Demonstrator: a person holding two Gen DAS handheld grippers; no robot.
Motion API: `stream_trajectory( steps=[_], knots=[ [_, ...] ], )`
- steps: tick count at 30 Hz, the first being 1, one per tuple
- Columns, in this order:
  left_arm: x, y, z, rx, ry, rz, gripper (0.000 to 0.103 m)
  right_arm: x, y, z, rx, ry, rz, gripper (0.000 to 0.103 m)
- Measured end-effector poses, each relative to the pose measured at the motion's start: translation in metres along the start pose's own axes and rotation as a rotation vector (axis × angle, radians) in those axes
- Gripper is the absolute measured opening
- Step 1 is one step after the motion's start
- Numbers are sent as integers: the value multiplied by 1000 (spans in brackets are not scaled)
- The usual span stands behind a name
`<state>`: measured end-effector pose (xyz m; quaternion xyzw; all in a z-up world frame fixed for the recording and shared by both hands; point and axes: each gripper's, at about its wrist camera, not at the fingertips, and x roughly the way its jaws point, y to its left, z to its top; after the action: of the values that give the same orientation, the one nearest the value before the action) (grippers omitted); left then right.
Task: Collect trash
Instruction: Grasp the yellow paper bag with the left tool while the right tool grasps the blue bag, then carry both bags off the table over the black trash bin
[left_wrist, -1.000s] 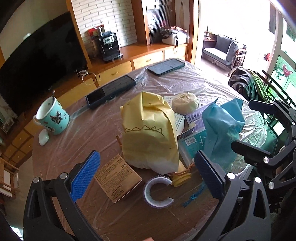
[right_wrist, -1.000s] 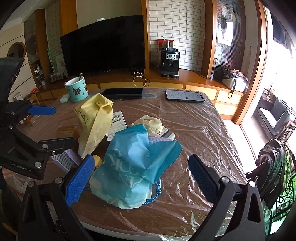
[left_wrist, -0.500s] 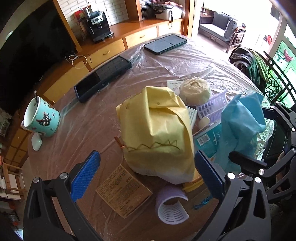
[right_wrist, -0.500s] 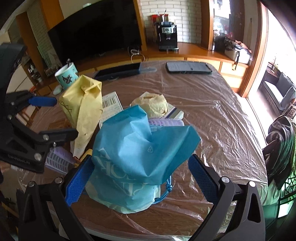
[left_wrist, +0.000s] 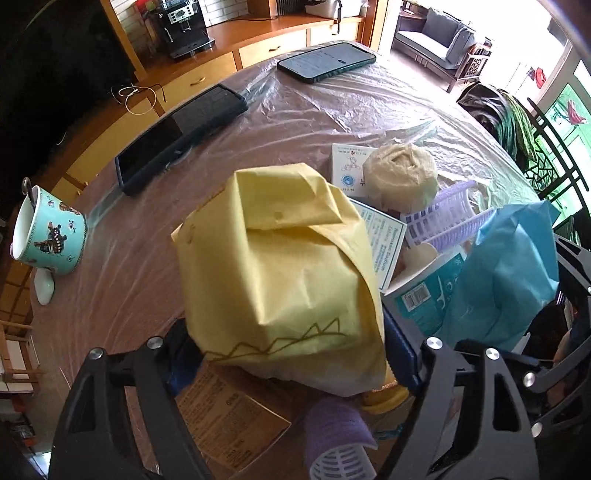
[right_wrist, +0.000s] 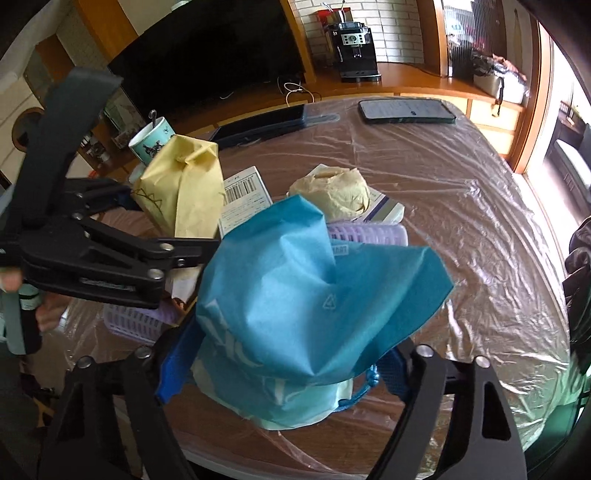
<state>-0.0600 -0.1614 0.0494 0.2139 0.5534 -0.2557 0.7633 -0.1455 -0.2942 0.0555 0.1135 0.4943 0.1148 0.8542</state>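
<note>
In the left wrist view, the left gripper (left_wrist: 291, 350) had its jaws pinching the lower sides of the yellow paper bag (left_wrist: 280, 266), which stood upright with its folded top pointing away from the camera, on the plastic-covered counter (left_wrist: 295, 122). A brown printed card (left_wrist: 229, 421) and a purple hair roller (left_wrist: 338, 439) lay under and near the bag; a teal mug (left_wrist: 48, 232) stood at the far left, a dark tablet (left_wrist: 181, 136) and a phone (left_wrist: 327, 61) at the far side. To the right were a crumpled beige wrapper (left_wrist: 400, 173), paper boxes and the blue bag (left_wrist: 506, 277). In the right wrist view, the right gripper (right_wrist: 280, 365) had its jaws pressed against the base of the blue bag (right_wrist: 310, 302), which stood upright near the counter's near edge with its loose top flopped to the right. The left gripper (right_wrist: 155, 225) crossed from the left, blocking part of the clutter, with the yellow paper bag (right_wrist: 181, 188) beyond it.
</note>
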Motion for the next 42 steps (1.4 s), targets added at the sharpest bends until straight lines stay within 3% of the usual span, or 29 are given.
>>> stream_trajectory(
  steps=[5,8,25,35,42],
  knots=[
    [-10,0,-2,0,-40,-4,74,-6,-7,-2,19,-21,27,69],
    [-16,1,-1,0,-61,-1,73,-11,-11,-2,38,-30,60,68],
    [-63,7,-4,-85,-231,-8,72,-37,-19,20,9,-121,5,67],
    [-109,4,-32,-141,-374,-3,72,-56,-16,26,-32,-170,-12,67],
    [-139,-6,-73,-167,-468,-2,72,-86,-4,16,-95,-226,9,67]
  ],
)
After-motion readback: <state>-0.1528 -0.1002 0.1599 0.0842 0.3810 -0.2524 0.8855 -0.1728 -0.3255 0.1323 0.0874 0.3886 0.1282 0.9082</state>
